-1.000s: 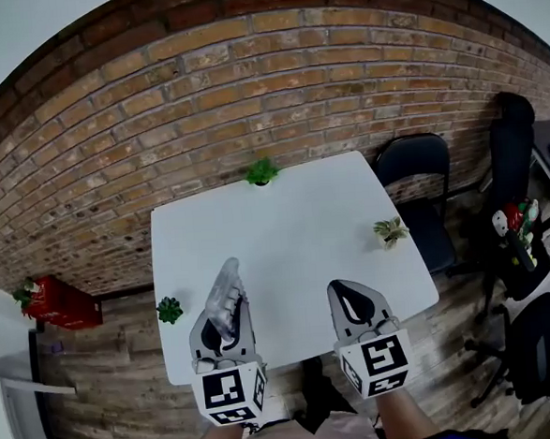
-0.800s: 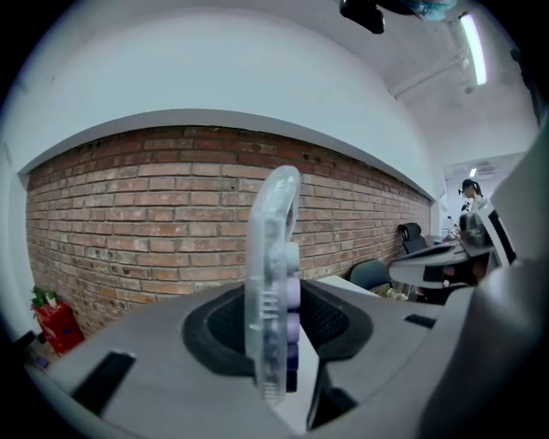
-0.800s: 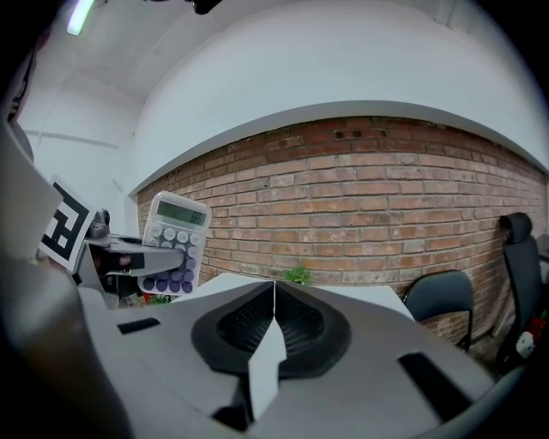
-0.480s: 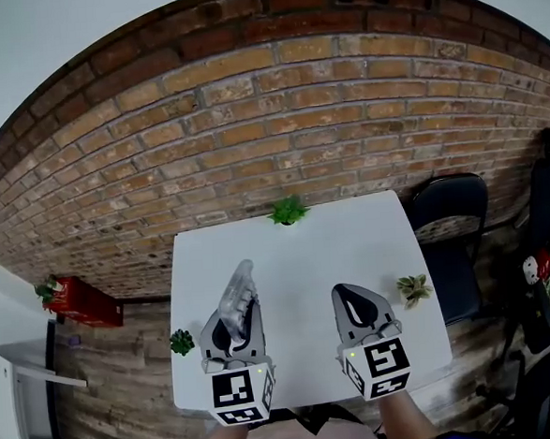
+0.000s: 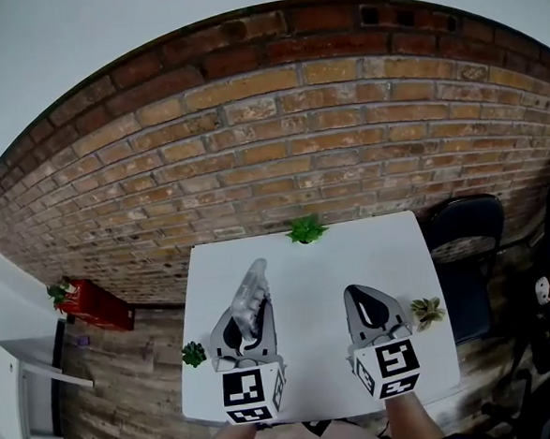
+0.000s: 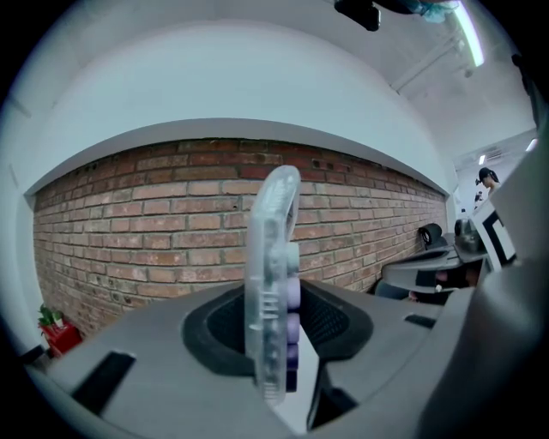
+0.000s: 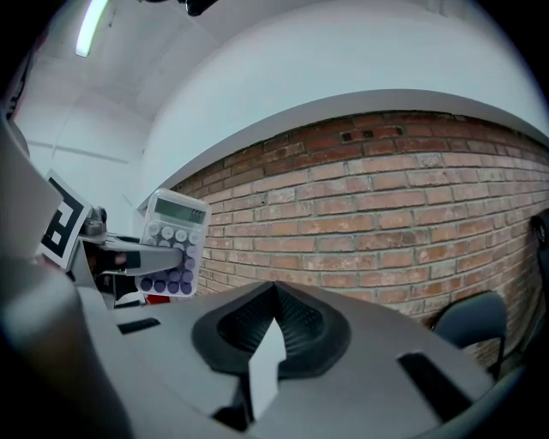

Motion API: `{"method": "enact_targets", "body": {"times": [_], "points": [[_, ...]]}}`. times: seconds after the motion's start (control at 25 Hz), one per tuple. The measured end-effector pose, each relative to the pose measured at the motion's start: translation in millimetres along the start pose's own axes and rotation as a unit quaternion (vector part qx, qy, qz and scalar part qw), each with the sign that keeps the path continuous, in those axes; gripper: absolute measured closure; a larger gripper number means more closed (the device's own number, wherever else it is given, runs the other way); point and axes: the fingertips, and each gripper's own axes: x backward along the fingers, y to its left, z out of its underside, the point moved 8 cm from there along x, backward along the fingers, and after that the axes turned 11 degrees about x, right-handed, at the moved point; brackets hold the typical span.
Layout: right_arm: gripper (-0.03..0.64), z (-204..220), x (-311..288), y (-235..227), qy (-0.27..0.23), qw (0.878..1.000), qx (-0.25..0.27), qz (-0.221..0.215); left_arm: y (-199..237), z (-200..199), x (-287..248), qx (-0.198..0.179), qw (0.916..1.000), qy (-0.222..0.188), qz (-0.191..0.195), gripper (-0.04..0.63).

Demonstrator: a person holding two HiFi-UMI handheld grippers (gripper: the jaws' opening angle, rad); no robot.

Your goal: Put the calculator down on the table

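Note:
A clear calculator with purple and white keys stands on edge, upright, between the jaws of my left gripper, which is shut on its lower end. It hangs above the left part of the white table. In the left gripper view the calculator is seen edge-on, keys to the right, and rises past the jaw tips. My right gripper hovers over the table's right half, shut with nothing in it. From the right gripper view the calculator shows at the left, face on.
A green plant sits at the table's far edge by the brick wall. A dried plant is at the right edge and a small green plant at the left edge. A black chair stands to the right, a red box on the floor to the left.
Both grippers have moved forward over the table toward the brick wall and slightly up. The calculator stays gripped the same way in the left one.

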Motion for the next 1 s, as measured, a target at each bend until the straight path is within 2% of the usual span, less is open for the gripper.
{"method": "enact_targets", "body": {"times": [0.32,0.56,0.8,1.0], "points": [[0.614,8.7,-21.5,1.3,0.028,1.0,-0.002,0.003,14.6,23.7,-25.4,0.007,0.9993,0.035,0.007,0.451],[0.614,27.4,-33.0,6.2,0.067,0.998,-0.011,0.006,27.9,55.3,-42.8,0.016,0.9963,0.084,0.011,0.451],[0.614,52.8,-45.0,6.5,0.108,0.994,-0.02,0.01,38.5,100.1,-63.5,0.022,0.9896,0.141,0.015,0.451],[0.614,73.3,-54.0,5.6,0.137,0.99,-0.029,0.012,44.9,139.7,-73.5,0.034,0.9803,0.194,0.017,0.451]]}}
